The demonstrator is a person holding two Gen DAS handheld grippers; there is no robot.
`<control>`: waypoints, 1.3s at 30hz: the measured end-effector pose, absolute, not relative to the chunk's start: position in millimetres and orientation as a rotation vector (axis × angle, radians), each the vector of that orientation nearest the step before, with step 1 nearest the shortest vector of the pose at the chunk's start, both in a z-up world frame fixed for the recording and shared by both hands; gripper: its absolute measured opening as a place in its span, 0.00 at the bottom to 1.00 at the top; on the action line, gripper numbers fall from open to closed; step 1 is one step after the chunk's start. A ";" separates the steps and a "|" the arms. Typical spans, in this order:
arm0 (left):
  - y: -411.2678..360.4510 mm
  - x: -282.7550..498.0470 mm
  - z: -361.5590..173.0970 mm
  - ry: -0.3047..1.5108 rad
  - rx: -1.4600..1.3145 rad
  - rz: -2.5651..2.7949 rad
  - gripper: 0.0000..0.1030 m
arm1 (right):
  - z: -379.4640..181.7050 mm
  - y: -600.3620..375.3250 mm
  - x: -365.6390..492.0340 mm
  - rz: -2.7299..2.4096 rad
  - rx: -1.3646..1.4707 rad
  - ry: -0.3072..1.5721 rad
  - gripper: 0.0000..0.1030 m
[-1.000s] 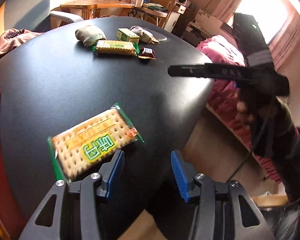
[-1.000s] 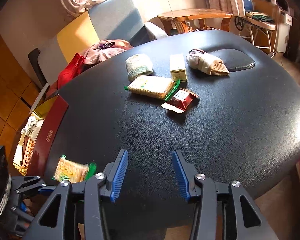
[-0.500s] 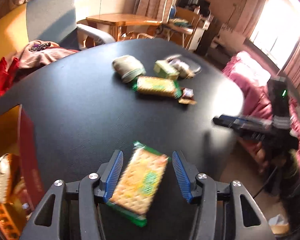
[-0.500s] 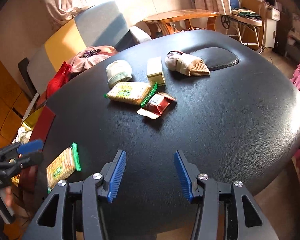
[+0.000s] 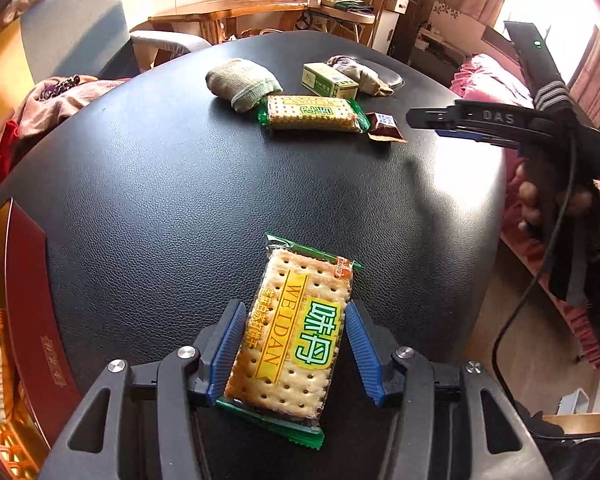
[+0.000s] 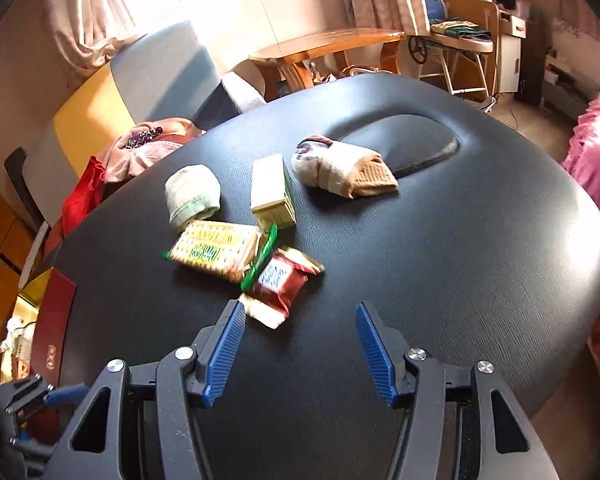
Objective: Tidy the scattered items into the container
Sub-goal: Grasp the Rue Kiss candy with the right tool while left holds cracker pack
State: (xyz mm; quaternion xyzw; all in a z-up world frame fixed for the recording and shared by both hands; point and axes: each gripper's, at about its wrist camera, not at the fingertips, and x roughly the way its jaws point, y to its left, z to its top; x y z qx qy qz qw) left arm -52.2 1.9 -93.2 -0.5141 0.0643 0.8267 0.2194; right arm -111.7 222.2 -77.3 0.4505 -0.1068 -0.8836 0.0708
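Cracker packet [image 5: 296, 336] sits between the left claw's [image 5: 296, 354] spread jaws, contact unclear; right claw [image 6: 300, 354] gapes empty.

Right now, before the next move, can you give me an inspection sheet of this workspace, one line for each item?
Surface: black padded table, bare in the middle, sun glare at its right edge.
Job's things: near cracker pack between the left tool's fingers; second cracker pack, red wrapper, small box and two sock bundles lie grouped at the far side.
Container: red box at the table's left edge, snacks inside.
Clutter: clothes on the chair.
Grippers: left tool open around the pack; right tool open, empty, near the red wrapper.
Cables: black cable hanging from the right tool.
Surroundings: wooden table, curtains, pink bedding.
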 end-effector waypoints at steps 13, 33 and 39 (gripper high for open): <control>-6.0 -45.8 -98.0 0.003 -1.434 2.298 0.51 | -93.3 190.9 -131.5 -2.601 1.404 -0.041 0.25; 7.4 -22.9 -98.7 0.062 -1.435 2.328 0.52 | -97.3 188.3 -69.2 -2.504 1.396 0.000 0.35; 6.1 -19.2 -99.0 0.040 -1.425 2.364 0.50 | -97.3 176.7 -65.8 -2.514 1.383 0.082 0.28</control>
